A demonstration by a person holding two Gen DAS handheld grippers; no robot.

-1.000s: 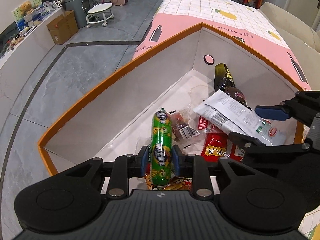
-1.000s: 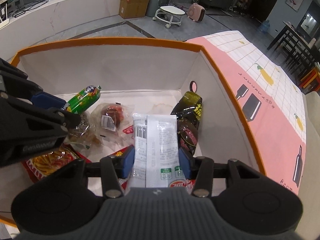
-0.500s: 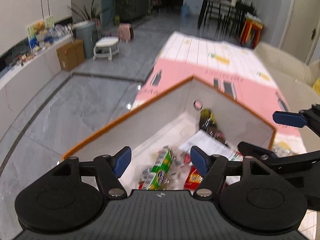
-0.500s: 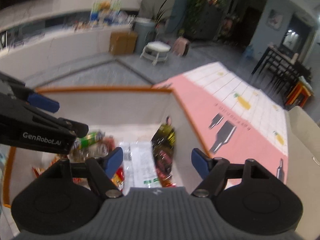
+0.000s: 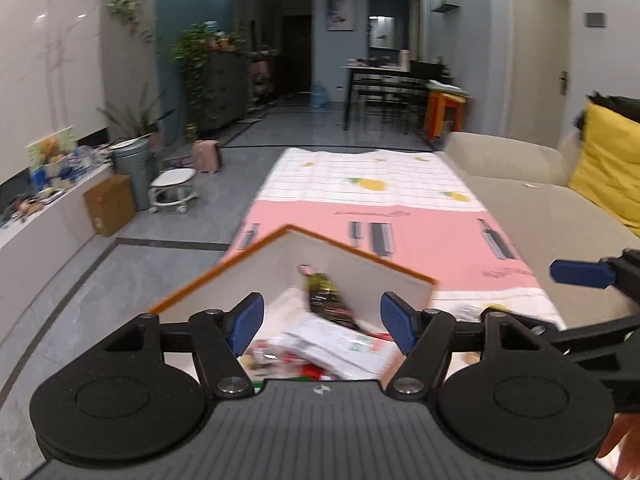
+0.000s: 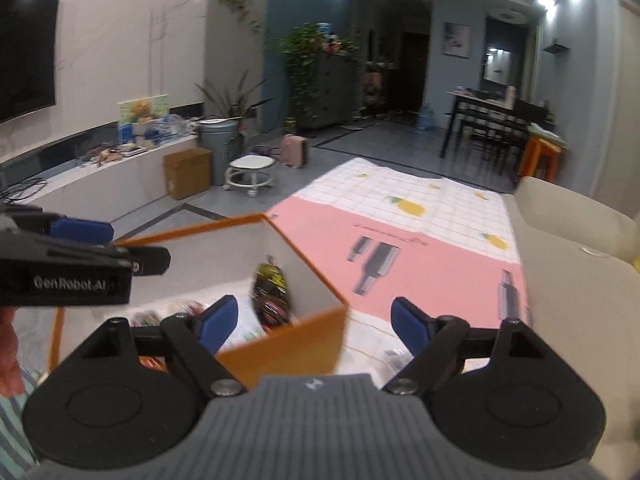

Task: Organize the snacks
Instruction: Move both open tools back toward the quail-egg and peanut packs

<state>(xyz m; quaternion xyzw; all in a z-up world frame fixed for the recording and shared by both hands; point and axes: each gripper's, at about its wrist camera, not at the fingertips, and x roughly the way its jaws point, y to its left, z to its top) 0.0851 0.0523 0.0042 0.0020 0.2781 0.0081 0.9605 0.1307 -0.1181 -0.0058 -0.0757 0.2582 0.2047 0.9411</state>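
Observation:
An orange-rimmed white box (image 5: pixel 224 280) sits on the pink and white tablecloth and also shows in the right wrist view (image 6: pixel 288 344). Several snack packets lie inside: a white packet (image 5: pixel 340 344), a dark packet (image 5: pixel 324 296) that also shows in the right wrist view (image 6: pixel 272 292), and red wrappers. My left gripper (image 5: pixel 322 322) is open and empty, raised above the box's near side. My right gripper (image 6: pixel 314 324) is open and empty, raised over the box's near right corner. Each gripper shows in the other's view, the right one at the right edge (image 5: pixel 580 274) and the left one at the left edge (image 6: pixel 80 232).
The tablecloth (image 5: pixel 400 232) stretches away beyond the box. A beige sofa (image 5: pixel 520 184) with a yellow cushion (image 5: pixel 612 168) runs along the right. A small packet lies on the cloth right of the box (image 6: pixel 396 354). A stool (image 6: pixel 250 168), cardboard box and bin stand on the floor at left.
Both grippers opened, dropping the green sausage and the white packet into the box. Both then lifted and tilted up away from the box.

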